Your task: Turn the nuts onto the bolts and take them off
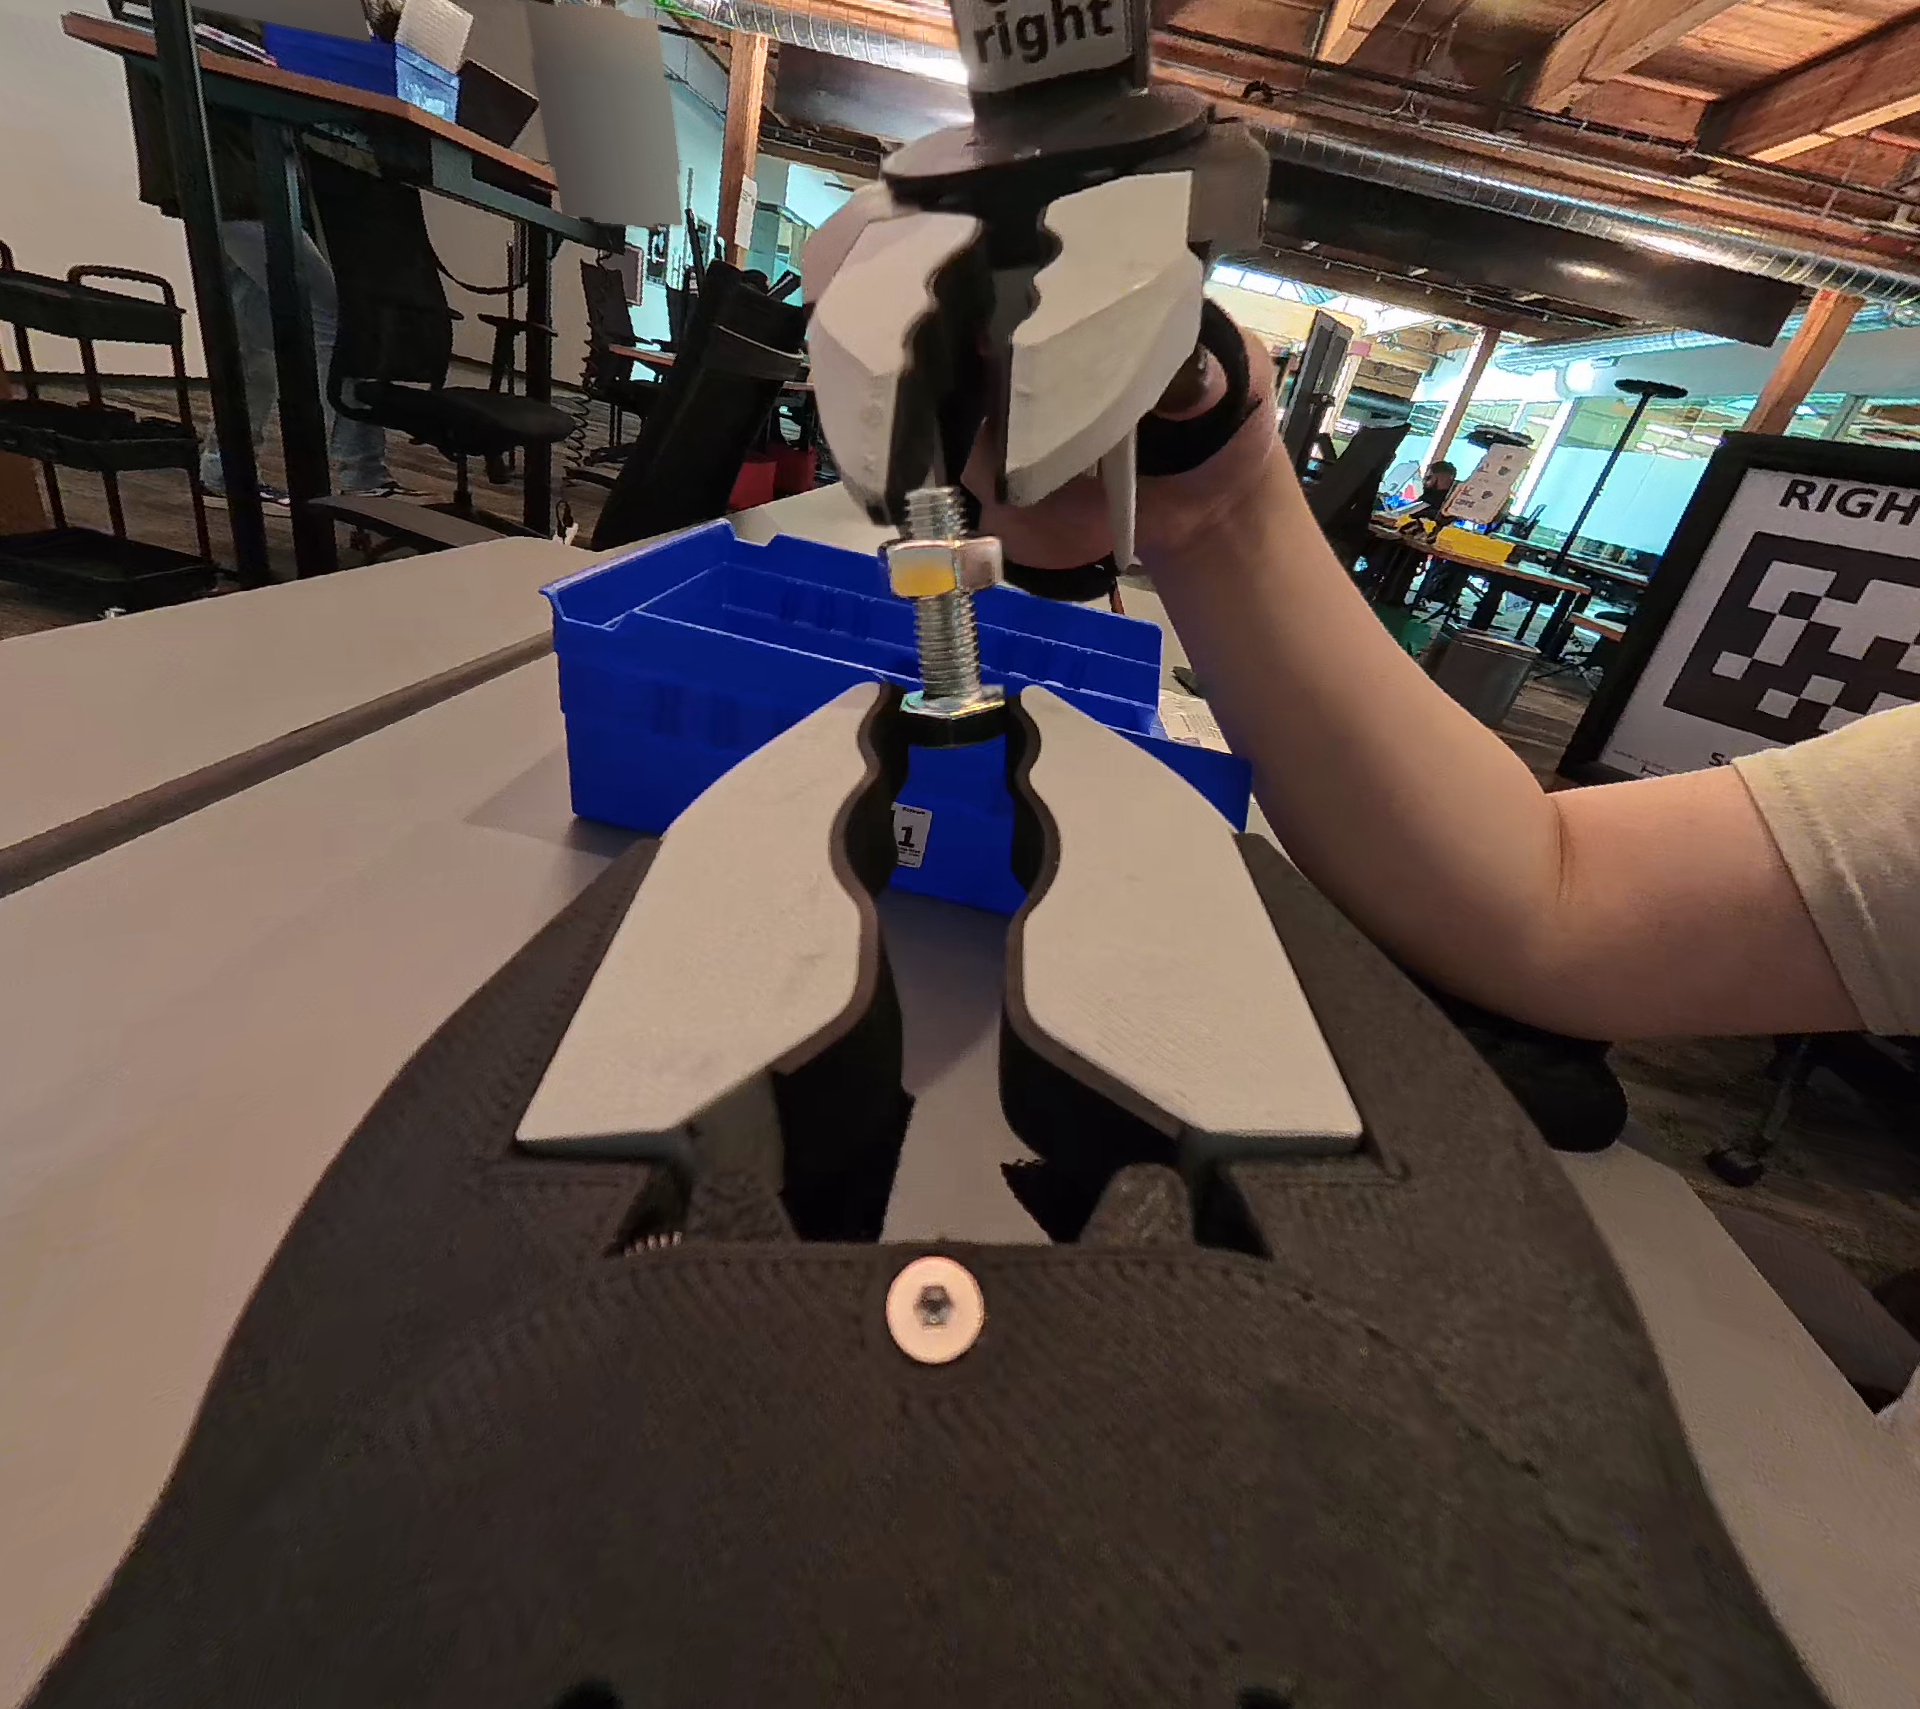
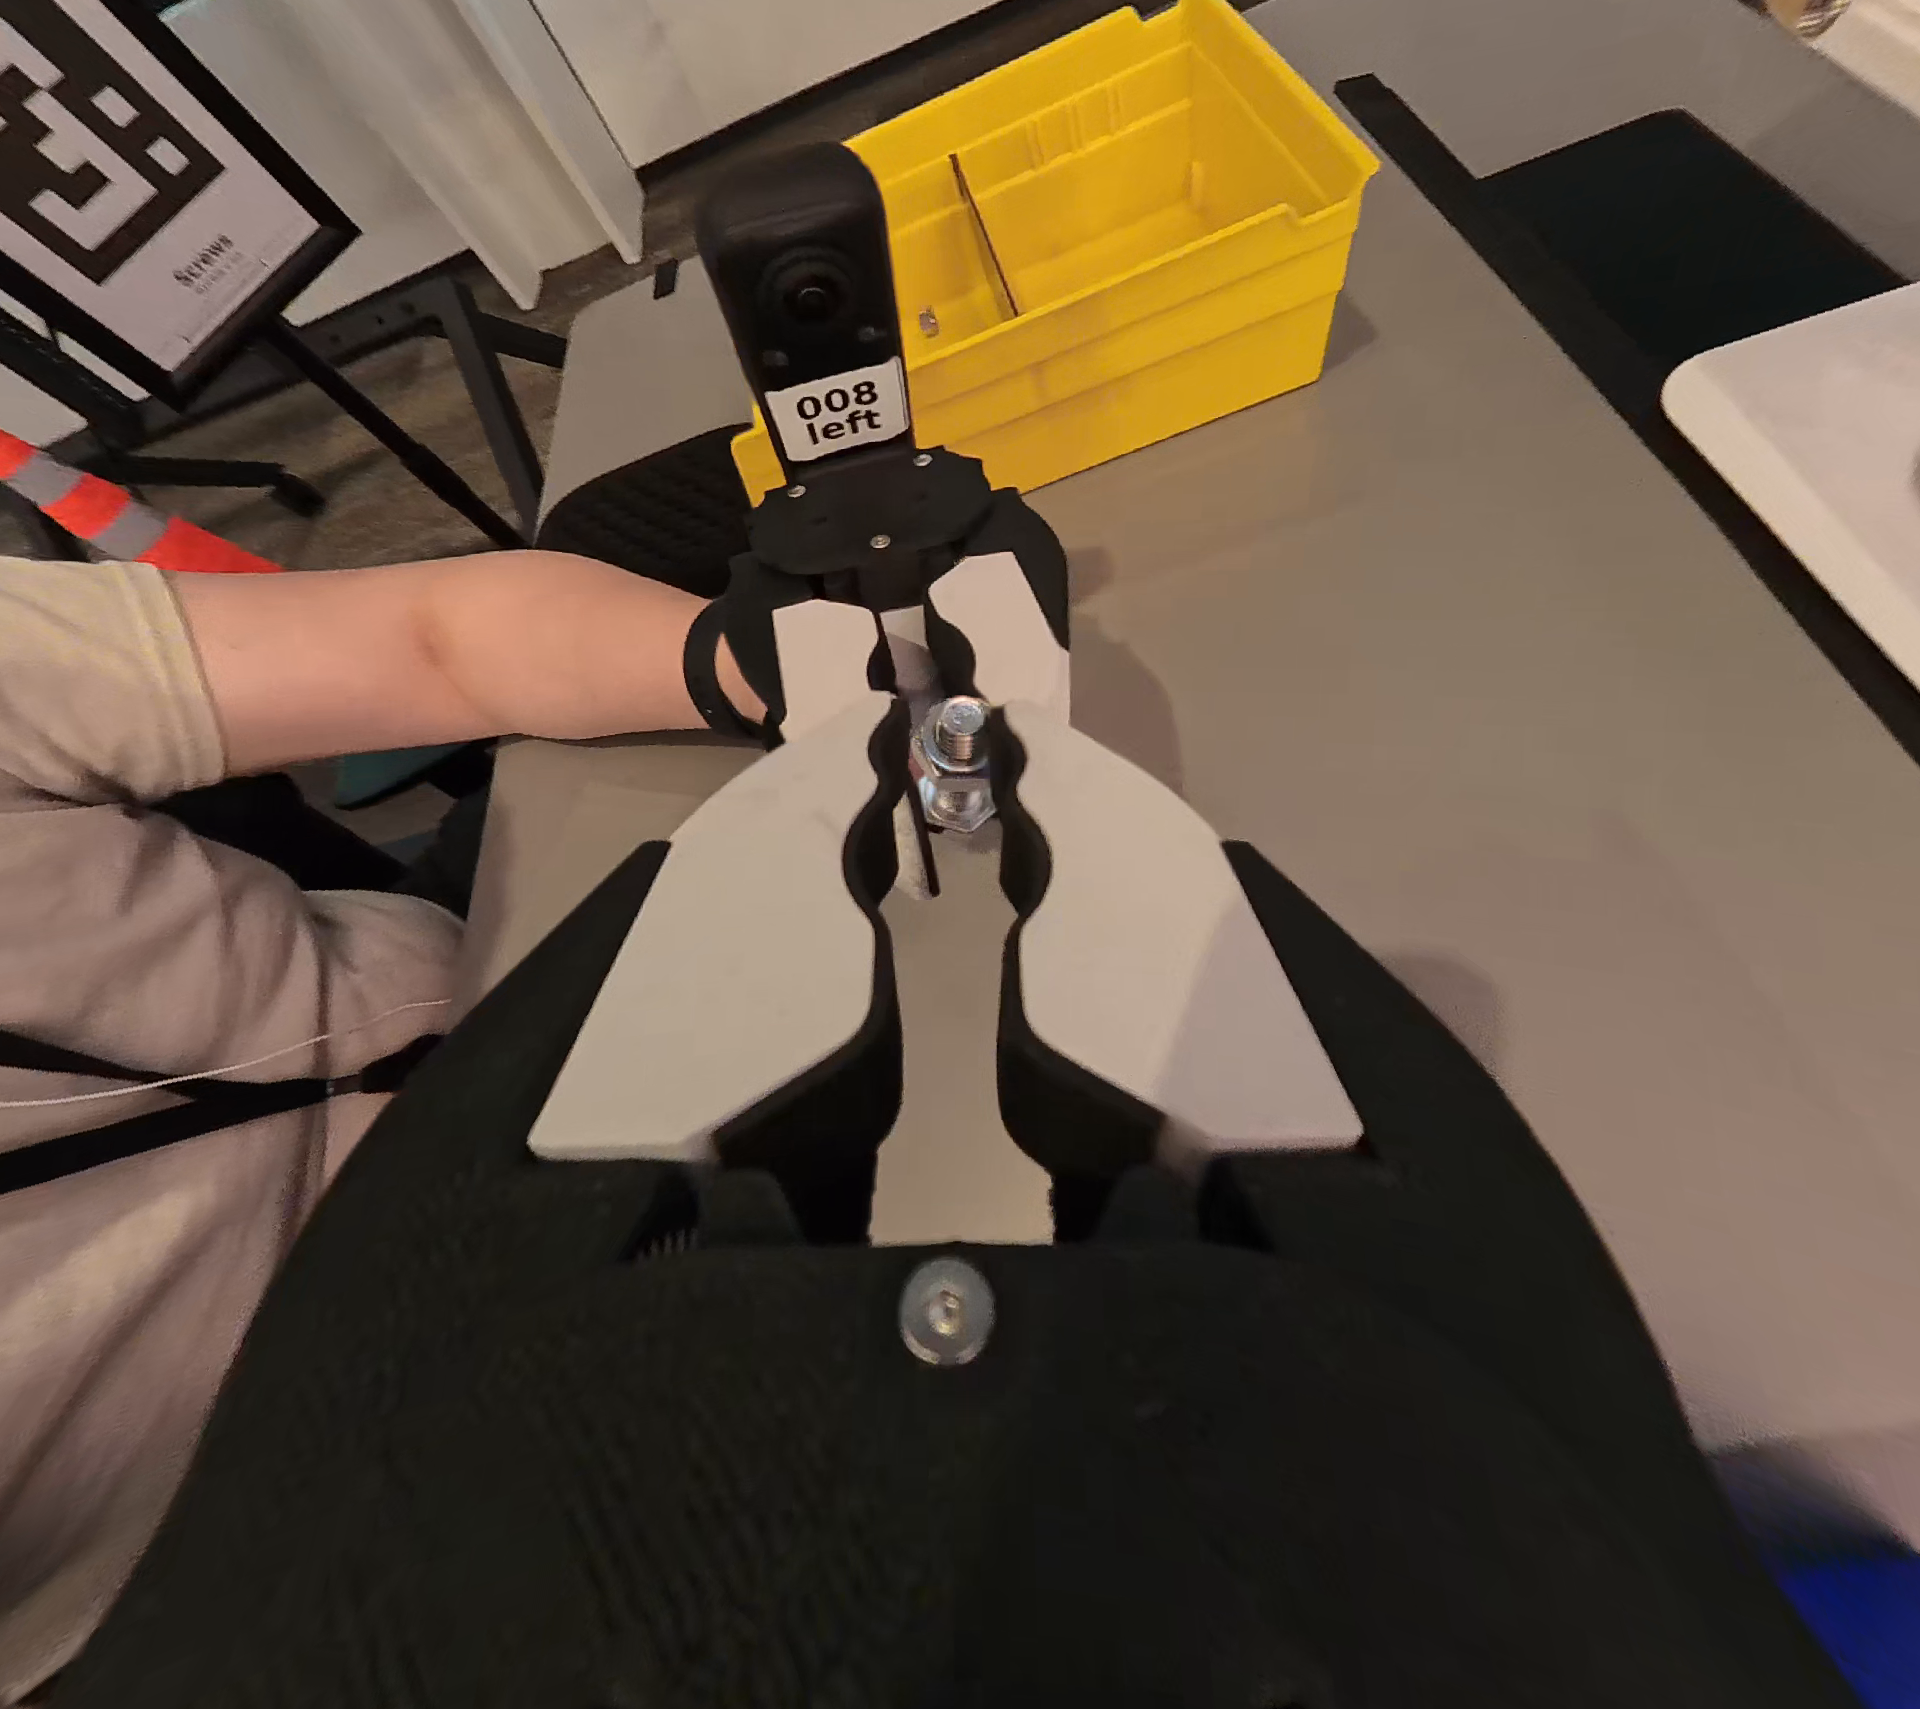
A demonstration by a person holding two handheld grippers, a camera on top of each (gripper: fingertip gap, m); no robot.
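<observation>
A silver bolt (image 1: 948, 641) stands upright, its head pinched between the fingertips of my left gripper (image 1: 951, 709), which is shut on it. A hex nut (image 1: 940, 568) sits partway down the thread, below the bolt's top end. My right gripper (image 1: 951, 496) hangs point-down just above the nut, its fingers slightly apart around the bolt's tip. In the right wrist view I look down the bolt (image 2: 961, 714): the nut (image 2: 951, 764) shows between the fingertips of my right gripper (image 2: 954, 719), with the left gripper (image 2: 940, 838) beneath.
A blue bin (image 1: 727, 672) stands on the grey table (image 1: 260, 828) right behind the bolt. A yellow divided bin (image 2: 1143, 257) stands on the far side of the table. A white board (image 2: 1818, 433) lies at the right. A framed patterned sign (image 1: 1787, 620) stands beside the table. My left and right fingertips are right by each other.
</observation>
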